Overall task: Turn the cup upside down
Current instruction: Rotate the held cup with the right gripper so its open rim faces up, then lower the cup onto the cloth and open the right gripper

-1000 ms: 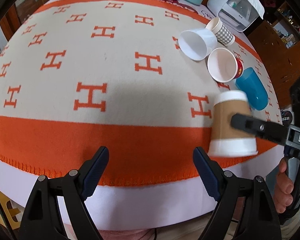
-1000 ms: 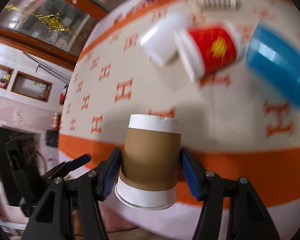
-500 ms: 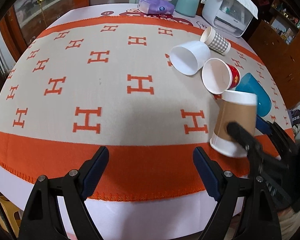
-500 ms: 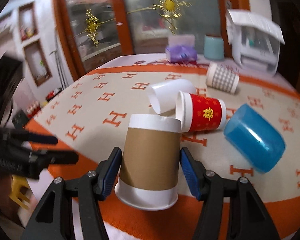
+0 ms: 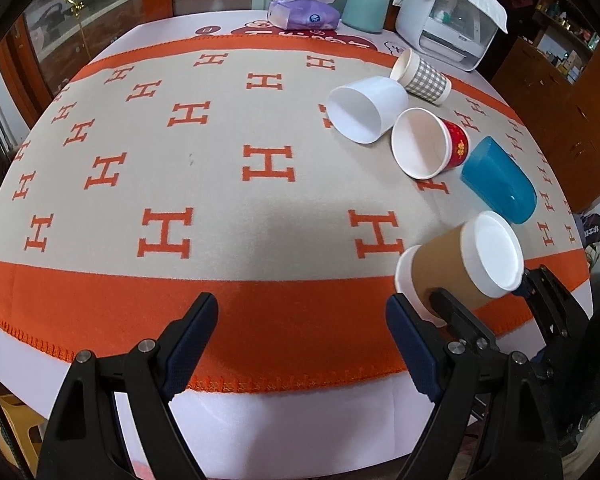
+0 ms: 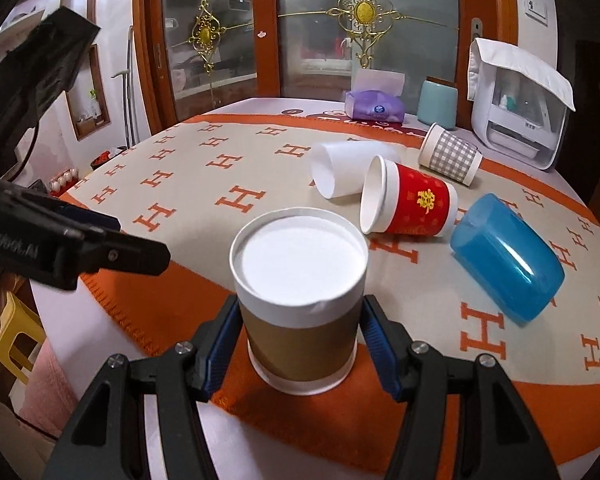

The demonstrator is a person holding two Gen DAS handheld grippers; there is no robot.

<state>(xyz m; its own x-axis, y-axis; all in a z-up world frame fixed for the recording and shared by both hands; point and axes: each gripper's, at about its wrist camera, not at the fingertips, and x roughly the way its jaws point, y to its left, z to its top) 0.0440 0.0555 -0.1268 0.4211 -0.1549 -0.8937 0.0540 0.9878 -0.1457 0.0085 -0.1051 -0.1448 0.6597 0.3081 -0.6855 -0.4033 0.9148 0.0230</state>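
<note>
Brown paper cup (image 6: 300, 300) sat clamped in the right gripper (image 6: 300, 334), base up, white bottom facing the lens, pads pressing the sleeve on both sides. From the left wrist view the cup (image 5: 456, 268) hung near the front right edge of the surface (image 5: 260, 312), over the orange border of the blanket (image 5: 204, 184), tilted, rim toward the cloth. Whether the rim was touching yet, I couldn't say.

Left gripper (image 5: 302, 344) stood wide, nothing between its fingers, idle near the front edge.

Further back lay four more on their sides: a white cup (image 6: 348, 168), a red cup (image 6: 410, 204), a blue cup (image 6: 504, 252) and a checked cup (image 6: 450, 156), all close together, well apart from the held one.

Handling, as I judged it: thin paper, very light, easily crushed. A hard squeeze would oval the wall, so the mid-sleeve hold looked right, where the double layer stiffens it. Rim and base are the firm rings; the bare wall between gives. Being so light, it could tip on the soft blanket if let go off level, so it wanted setting down flat on its rim.
</note>
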